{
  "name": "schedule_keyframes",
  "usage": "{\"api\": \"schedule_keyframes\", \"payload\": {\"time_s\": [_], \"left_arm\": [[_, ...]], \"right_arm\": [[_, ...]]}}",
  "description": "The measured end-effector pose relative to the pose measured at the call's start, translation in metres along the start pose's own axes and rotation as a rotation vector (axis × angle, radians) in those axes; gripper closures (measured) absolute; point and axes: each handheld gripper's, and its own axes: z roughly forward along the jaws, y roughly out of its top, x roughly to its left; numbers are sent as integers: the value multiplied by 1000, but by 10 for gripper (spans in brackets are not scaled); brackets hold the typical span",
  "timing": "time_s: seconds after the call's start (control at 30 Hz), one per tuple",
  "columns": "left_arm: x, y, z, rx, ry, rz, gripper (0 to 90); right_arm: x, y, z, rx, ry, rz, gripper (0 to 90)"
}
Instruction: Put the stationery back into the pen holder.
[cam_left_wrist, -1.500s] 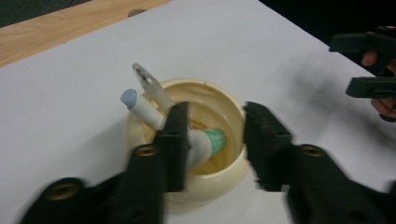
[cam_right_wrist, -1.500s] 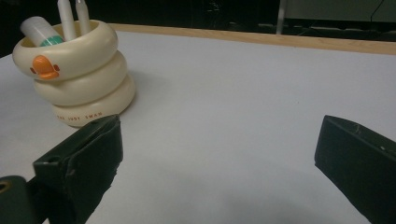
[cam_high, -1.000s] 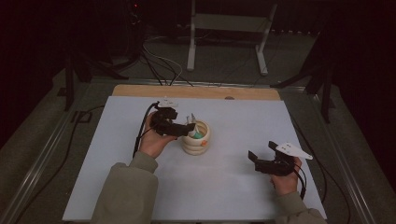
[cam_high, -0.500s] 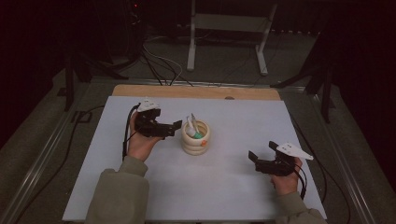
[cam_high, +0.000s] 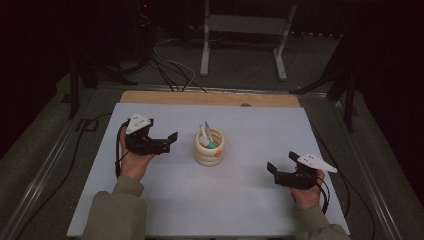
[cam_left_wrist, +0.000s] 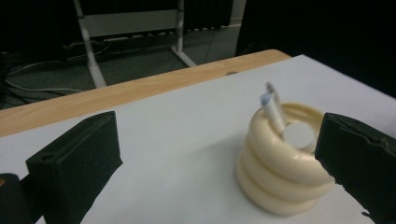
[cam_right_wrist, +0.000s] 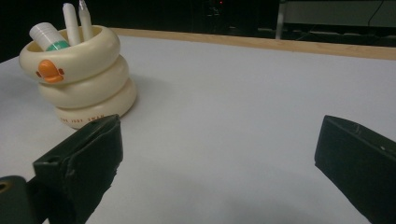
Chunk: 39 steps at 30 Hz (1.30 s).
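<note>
Holder (cam_high: 210, 148) apparently beside left tongs (cam_high: 170, 140)

One line of print found: small orange capital letters on the lowest ring of the cream, three-ringed plastic pen holder (cam_right_wrist: 79, 77), seen in the right gripper view. It runs along the curve and reads roughly "THE JUST SWAN"; the middle and last words are fairly clear, the start is soft and uncertain. On the top ring sits an orange duck-bill emblem (cam_right_wrist: 49, 70), a sign with no lettering. In the high view the print is too small to read
</note>
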Motion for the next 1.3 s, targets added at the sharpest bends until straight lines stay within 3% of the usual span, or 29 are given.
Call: {"api": "schedule_keyframes", "payload": {"time_s": [0.13, 0.37, 0.57, 0.97, 1.3], "left_arm": [[4, -12, -6, 1, 22, 18, 8], [16, -35, -15, -8, 33, -17, 8], [19, -51, -21, -15, 51, -13, 8], [26, -72, -34, -27, 83, -34, 8], [28, -79, -43, -43, 98, -30, 8]], "right_arm": [[0, 0, -1, -3, 0, 0, 17], [1, 0, -2, -1, 1, 1, 17], [1, 0, -3, -6, 2, 0, 17], [3, 0, -8, -24, 10, -6, 17], [4, 1, -14, -55, 8, -11, 16]]}}
